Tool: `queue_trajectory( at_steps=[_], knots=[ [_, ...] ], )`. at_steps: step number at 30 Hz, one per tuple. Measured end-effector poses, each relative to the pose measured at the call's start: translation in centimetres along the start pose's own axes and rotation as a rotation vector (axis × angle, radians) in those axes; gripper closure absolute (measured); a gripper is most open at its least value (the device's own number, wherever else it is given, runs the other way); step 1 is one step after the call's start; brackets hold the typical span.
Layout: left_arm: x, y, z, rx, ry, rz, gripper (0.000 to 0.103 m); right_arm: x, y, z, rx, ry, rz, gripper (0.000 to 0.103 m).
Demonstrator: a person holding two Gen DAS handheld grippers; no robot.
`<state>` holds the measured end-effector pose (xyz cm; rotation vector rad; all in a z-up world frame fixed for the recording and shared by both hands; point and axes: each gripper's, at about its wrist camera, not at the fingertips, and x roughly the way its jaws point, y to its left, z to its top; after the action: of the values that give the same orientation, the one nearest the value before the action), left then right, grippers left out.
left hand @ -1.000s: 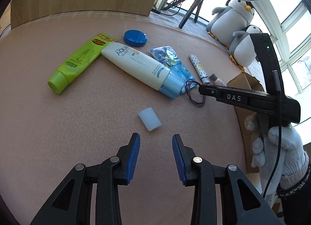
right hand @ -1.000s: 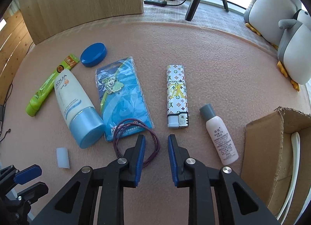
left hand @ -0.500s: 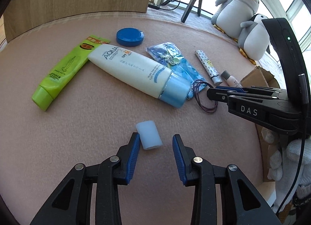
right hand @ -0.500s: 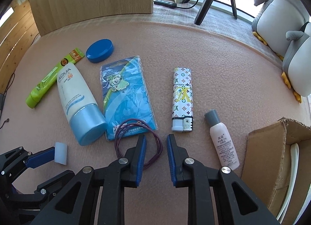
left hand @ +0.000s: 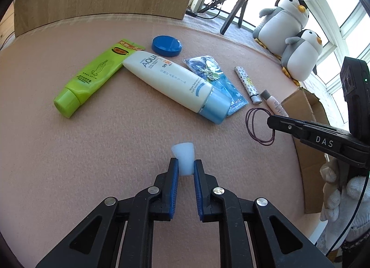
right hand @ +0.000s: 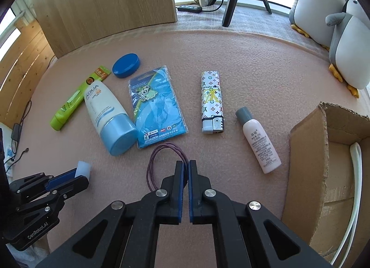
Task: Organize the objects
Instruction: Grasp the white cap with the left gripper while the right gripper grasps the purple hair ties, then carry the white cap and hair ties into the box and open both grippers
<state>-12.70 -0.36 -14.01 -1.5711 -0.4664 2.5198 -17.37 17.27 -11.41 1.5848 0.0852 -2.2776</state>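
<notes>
A small white soft block lies on the pink mat. My left gripper is closing on it, its blue pads pressing the block's near end; the right wrist view shows the same grip. Thin purple elastic loops lie on the mat near the front. My right gripper is closing with its pads nearly together, pinching the loops' right edge. From the left wrist view its tip meets the loops.
On the mat lie a green tube, a white sunscreen tube, a blue lid, a blue packet, a patterned lighter and a small pink bottle. An open cardboard box stands right; plush penguins behind.
Both grippers went from open to closed. The left moved forward onto the white block and clamped it. The right closed on the edge of the purple loops.
</notes>
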Motion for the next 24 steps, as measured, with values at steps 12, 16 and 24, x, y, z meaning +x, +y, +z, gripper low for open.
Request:
queue_trajectory(
  at_steps=[12,16,24],
  knots=[
    [-3.2,-1.7,0.3,-0.005,-0.047,-0.065,0.089,-7.0,-2.3,-2.7,0.096,-0.126,0.102,0.100],
    [-3.7,-4.0,0.9,0.031,-0.059,-0.098,0.089,-9.4,-3.7,-3.7,0.120,-0.170,0.094,0.100],
    [-3.0,-10.4,1.9,0.138,-0.051,-0.173,0.089,-13.4,-8.0,-6.5,0.205,-0.240,0.043,0.100]
  ],
)
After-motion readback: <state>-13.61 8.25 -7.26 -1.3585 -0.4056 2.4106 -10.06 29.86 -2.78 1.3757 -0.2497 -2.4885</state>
